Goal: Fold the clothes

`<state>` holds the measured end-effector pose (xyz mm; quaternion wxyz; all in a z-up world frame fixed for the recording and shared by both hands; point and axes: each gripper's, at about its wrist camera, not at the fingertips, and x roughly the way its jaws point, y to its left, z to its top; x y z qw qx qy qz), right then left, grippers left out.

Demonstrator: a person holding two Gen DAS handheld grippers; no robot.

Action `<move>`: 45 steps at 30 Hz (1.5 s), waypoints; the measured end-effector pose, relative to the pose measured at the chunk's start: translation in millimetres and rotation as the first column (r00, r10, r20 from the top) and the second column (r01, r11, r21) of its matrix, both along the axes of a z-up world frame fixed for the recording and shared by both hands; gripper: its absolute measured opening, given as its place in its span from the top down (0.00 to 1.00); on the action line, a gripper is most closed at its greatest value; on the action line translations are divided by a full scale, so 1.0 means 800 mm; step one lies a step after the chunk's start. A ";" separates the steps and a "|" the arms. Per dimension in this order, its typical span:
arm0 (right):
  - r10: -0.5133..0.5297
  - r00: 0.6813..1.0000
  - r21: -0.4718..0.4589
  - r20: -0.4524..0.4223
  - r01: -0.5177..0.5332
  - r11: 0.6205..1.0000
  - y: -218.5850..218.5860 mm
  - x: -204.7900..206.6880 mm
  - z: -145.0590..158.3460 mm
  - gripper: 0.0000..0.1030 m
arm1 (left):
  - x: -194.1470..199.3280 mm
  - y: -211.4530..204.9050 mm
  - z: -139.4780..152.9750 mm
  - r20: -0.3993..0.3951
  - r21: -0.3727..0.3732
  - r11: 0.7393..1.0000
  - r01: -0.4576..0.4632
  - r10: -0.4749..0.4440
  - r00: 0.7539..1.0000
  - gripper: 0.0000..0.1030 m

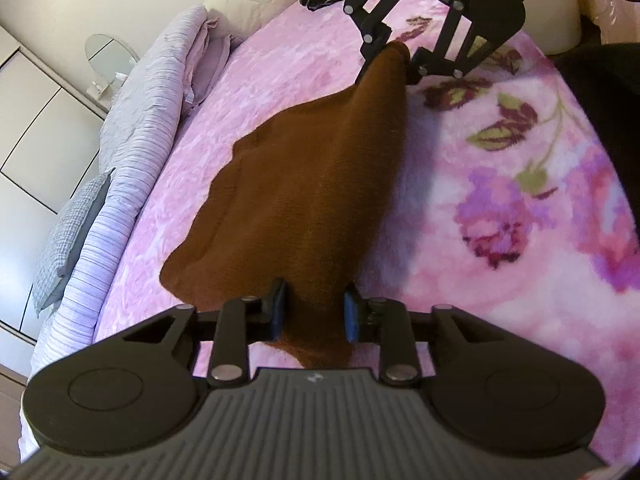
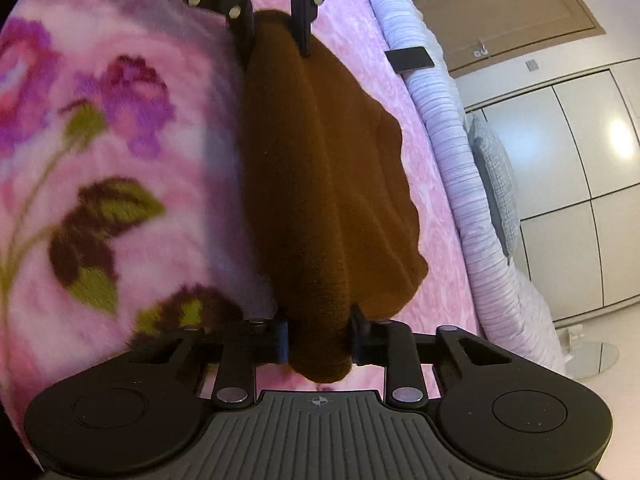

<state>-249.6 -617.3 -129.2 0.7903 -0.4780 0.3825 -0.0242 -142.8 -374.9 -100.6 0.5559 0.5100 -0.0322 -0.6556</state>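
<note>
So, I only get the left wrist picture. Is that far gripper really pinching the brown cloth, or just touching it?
Observer: In the right wrist view, the right gripper is shut on the brown cloth, with a thick bunch squeezed between its pads.
Operator: Is anything on the bed that I can't see?
Observer: Yes, a flat dark rectangle, perhaps a phone, rests on the lilac quilt at the bed's edge.
Operator: And beyond that?
Observer: A brown door with a pale handle.
</note>
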 end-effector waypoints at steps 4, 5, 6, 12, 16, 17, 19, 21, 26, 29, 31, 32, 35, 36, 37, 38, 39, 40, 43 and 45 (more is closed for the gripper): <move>-0.013 0.999 0.051 0.030 0.011 0.999 0.018 -0.016 0.041 0.79 | -0.007 0.038 0.016 -0.032 -0.004 0.999 -0.035 0.035 0.999 0.86; -0.007 0.999 0.065 0.034 0.005 0.998 0.028 -0.024 0.048 0.79 | -0.010 0.050 0.017 -0.043 0.003 0.999 -0.043 0.044 0.998 0.88; 0.001 0.999 0.076 0.033 -0.003 0.997 0.039 -0.032 0.051 0.79 | -0.013 0.061 0.013 -0.061 0.014 0.998 -0.058 0.058 0.996 0.93; -0.010 1.000 0.084 -0.028 0.012 0.996 0.055 -0.045 0.025 0.78 | -0.019 0.099 -0.010 -0.078 0.059 0.990 -0.129 0.134 0.988 0.97; -0.049 0.999 0.040 -0.019 0.050 0.998 0.056 -0.057 0.027 0.63 | -0.014 0.128 0.011 -0.041 -0.066 0.989 -0.134 0.131 0.991 0.62; -0.065 0.998 0.041 -0.014 0.066 0.997 0.056 -0.060 0.028 0.59 | -0.016 0.129 0.012 -0.011 -0.095 0.989 -0.111 0.111 0.994 0.59; -0.090 0.996 0.045 -0.002 0.090 0.995 0.058 -0.064 0.033 0.50 | -0.024 0.129 0.013 0.049 -0.128 0.990 -0.057 0.064 0.997 0.58; -0.095 0.995 0.059 0.015 0.094 0.994 0.067 -0.066 0.040 0.50 | -0.035 0.121 0.004 0.131 -0.125 0.992 0.023 -0.006 0.991 0.58; -0.081 0.996 0.093 0.045 0.076 0.993 0.096 -0.064 0.048 0.50 | -0.049 0.087 -0.032 0.333 -0.056 0.979 0.198 -0.169 0.928 0.55; -0.064 0.998 0.091 0.029 0.061 0.994 0.103 -0.053 0.036 0.50 | -0.039 0.063 -0.046 0.380 -0.011 0.971 0.240 -0.218 0.899 0.55; -0.060 0.998 0.093 0.018 0.058 0.994 0.101 -0.041 0.026 0.50 | -0.030 0.052 -0.049 0.373 0.011 0.969 0.248 -0.234 0.898 0.58; -0.064 0.998 0.092 0.014 0.062 0.994 0.098 -0.034 0.022 0.50 | -0.026 0.047 -0.048 0.357 0.017 0.971 0.240 -0.230 0.905 0.60; -0.078 0.997 0.095 0.006 0.078 0.992 0.087 -0.015 0.012 0.56 | -0.018 0.036 -0.041 0.292 0.022 0.980 0.199 -0.197 0.936 0.68; -0.087 0.996 0.102 0.008 0.086 0.991 0.081 -0.011 0.012 0.79 | -0.017 0.034 -0.038 0.264 0.020 0.983 0.180 -0.179 0.948 0.70; -0.084 0.996 0.099 0.011 0.082 0.992 0.077 -0.010 0.014 0.79 | -0.017 0.033 -0.034 0.232 0.019 0.987 0.160 -0.160 0.959 0.72; -0.069 0.998 0.089 0.010 0.067 0.994 0.074 -0.013 0.017 0.79 | -0.018 0.033 -0.028 0.192 0.019 0.990 0.138 -0.139 0.972 0.72; -0.058 0.998 0.076 0.010 0.057 0.995 0.069 -0.017 0.023 0.80 | -0.023 0.033 -0.021 0.143 0.013 0.993 0.120 -0.121 0.982 0.73; -0.051 0.999 0.060 0.014 0.050 0.997 0.063 -0.022 0.029 0.80 | -0.029 0.033 -0.014 0.093 0.007 0.995 0.103 -0.103 0.990 0.73; -0.055 0.998 0.015 0.012 0.055 0.998 0.046 -0.036 0.035 0.80 | -0.067 0.029 -0.001 -0.001 -0.013 0.995 0.103 -0.103 0.995 0.73; -0.071 0.997 -0.014 0.003 0.071 0.997 0.034 -0.045 0.032 0.79 | -0.092 0.026 0.007 -0.063 -0.027 0.994 0.103 -0.105 0.993 0.72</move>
